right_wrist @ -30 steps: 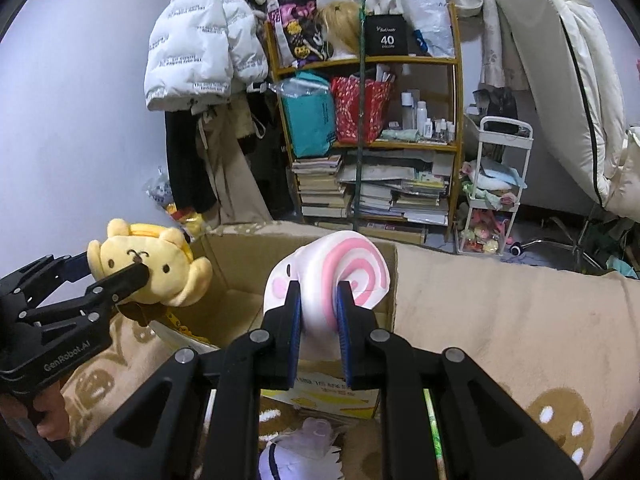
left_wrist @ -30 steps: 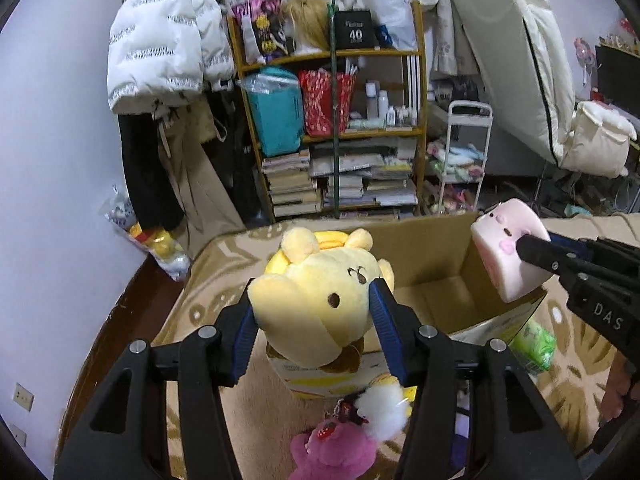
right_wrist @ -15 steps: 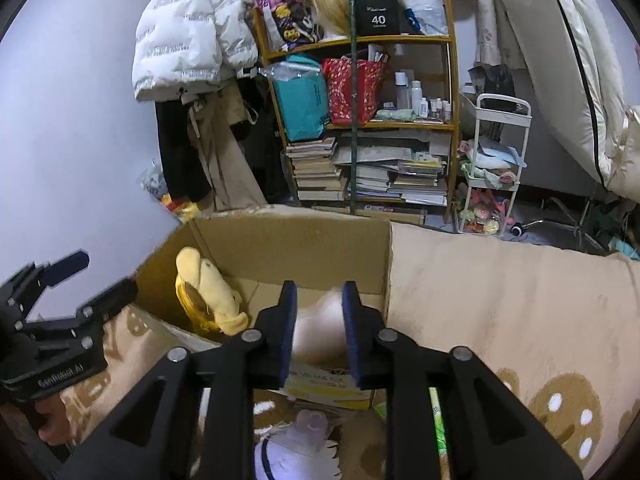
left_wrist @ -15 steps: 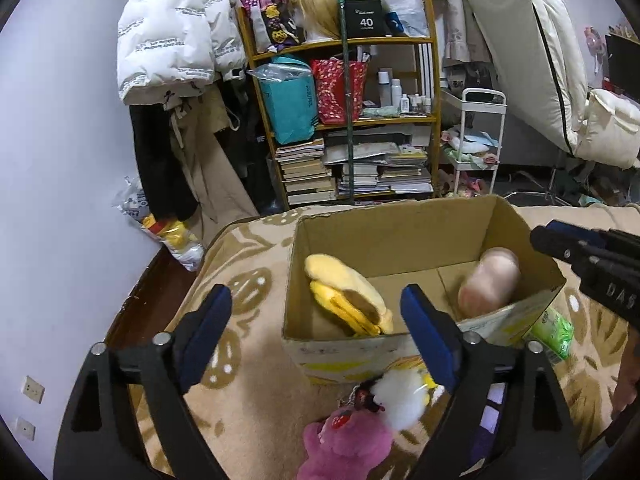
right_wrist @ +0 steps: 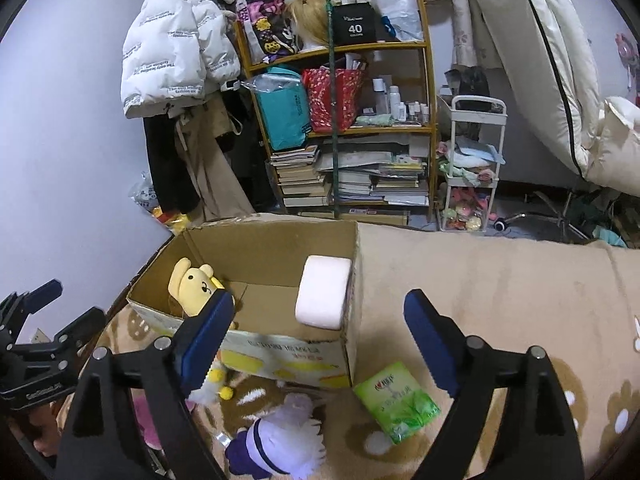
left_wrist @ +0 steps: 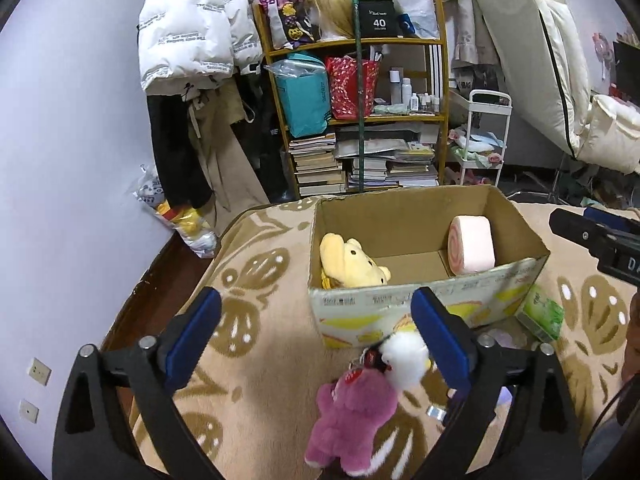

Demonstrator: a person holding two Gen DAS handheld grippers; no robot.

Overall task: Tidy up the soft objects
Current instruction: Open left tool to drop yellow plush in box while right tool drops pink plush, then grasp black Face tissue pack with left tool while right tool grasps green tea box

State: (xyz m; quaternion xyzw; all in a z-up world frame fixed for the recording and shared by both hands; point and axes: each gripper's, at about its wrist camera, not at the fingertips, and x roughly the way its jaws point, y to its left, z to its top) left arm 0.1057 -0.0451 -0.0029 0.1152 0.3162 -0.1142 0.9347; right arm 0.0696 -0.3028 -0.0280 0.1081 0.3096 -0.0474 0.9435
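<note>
An open cardboard box (left_wrist: 424, 312) (right_wrist: 280, 350) stands on a beige patterned blanket. Inside lie a yellow dog plush (left_wrist: 350, 266) (right_wrist: 194, 286) at the left and a pink swirl-roll cushion (left_wrist: 472, 244) (right_wrist: 324, 298) at the right. My left gripper (left_wrist: 316, 338) is open and empty, above a pink bear plush (left_wrist: 352, 412) and a white plush (left_wrist: 404, 354) in front of the box. My right gripper (right_wrist: 318, 338) is open and empty, above the box's near right corner. A purple and white plush (right_wrist: 280, 440) lies below it.
A green tissue pack (right_wrist: 396, 400) (left_wrist: 540, 316) lies by the box's right corner. A wooden shelf (left_wrist: 360, 120) full of books and bags, hanging coats, a white trolley (right_wrist: 472, 168) and an upright mattress stand beyond the blanket's far edge.
Both grippers let go of their toys: the yellow dog and the pink roll dropped into the box. Both grippers opened wide and pulled back toward me.
</note>
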